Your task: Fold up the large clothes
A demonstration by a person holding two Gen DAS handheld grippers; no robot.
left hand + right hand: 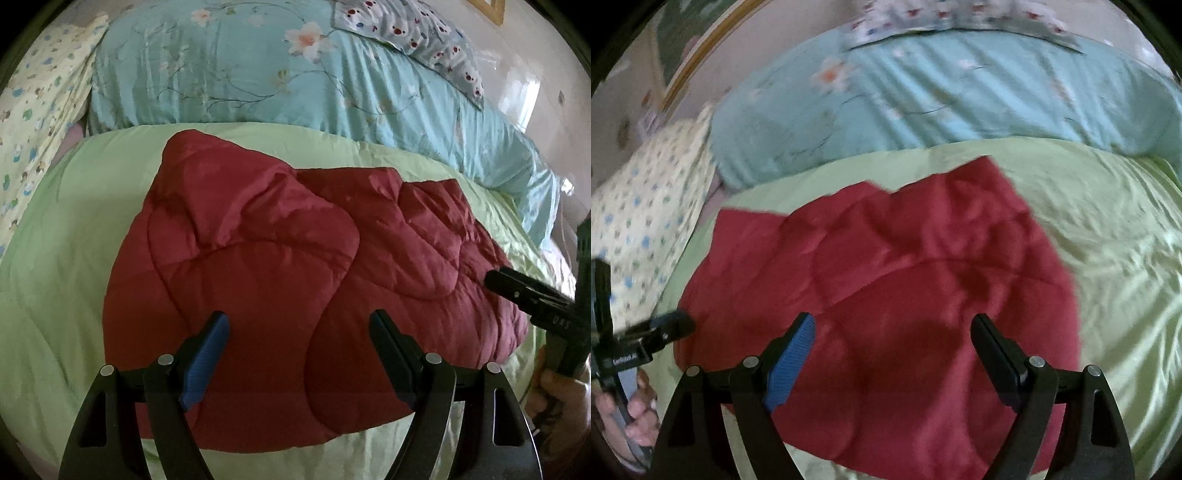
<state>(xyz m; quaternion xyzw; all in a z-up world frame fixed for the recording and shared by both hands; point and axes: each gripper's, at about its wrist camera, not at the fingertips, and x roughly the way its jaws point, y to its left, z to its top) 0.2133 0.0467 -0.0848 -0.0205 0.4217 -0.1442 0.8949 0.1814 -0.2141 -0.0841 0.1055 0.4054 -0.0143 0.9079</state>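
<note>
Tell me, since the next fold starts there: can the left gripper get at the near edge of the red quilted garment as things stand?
Probably yes. The left gripper hovers with open, empty jaws above the red quilted garment, whose near edge lies exposed on the green cover.

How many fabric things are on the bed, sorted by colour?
Red: 1, the quilted garment
Light green: 1, the cover under it
Turquoise floral: 1, the duvet
Cream with spots: 1, the pillow
Grey with red spots: 1, the pillowcase
Total: 5
</note>
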